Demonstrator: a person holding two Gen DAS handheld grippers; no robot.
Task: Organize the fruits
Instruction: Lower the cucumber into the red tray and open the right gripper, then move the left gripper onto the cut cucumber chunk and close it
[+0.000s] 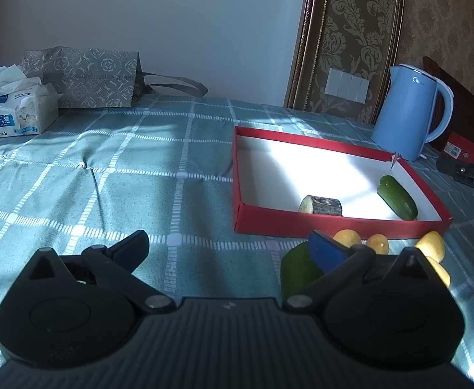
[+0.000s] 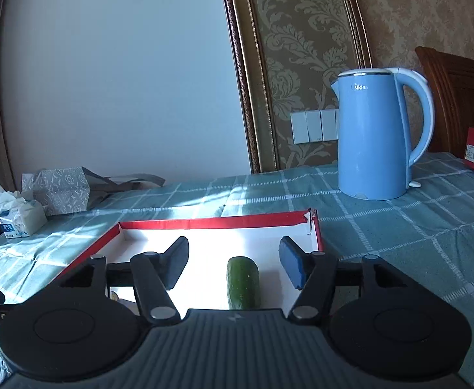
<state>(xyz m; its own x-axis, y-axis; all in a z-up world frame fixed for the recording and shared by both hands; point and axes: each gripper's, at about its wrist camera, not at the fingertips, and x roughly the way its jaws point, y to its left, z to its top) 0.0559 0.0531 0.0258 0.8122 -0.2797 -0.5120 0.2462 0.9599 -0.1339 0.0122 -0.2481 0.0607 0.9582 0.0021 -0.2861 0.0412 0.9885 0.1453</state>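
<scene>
A: Where's the cucumber point(image 2: 242, 282)?
B: In the red tray point(image 2: 204, 222), lying free between the right gripper point(image 2: 233, 267) fingers, spread apart.
A: Left gripper point(image 1: 228, 246)?
B: Wide open, empty; tray at two o'clock.

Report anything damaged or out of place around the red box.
The red box has a torn far corner, its cardboard split and standing ragged. Among the produce inside lies a dark cut stub near the cucumber; what it is I cannot tell.

A green cucumber point(image 2: 242, 281) and a cut stub point(image 1: 320, 206) lie in the red tray point(image 1: 334, 223).
</scene>
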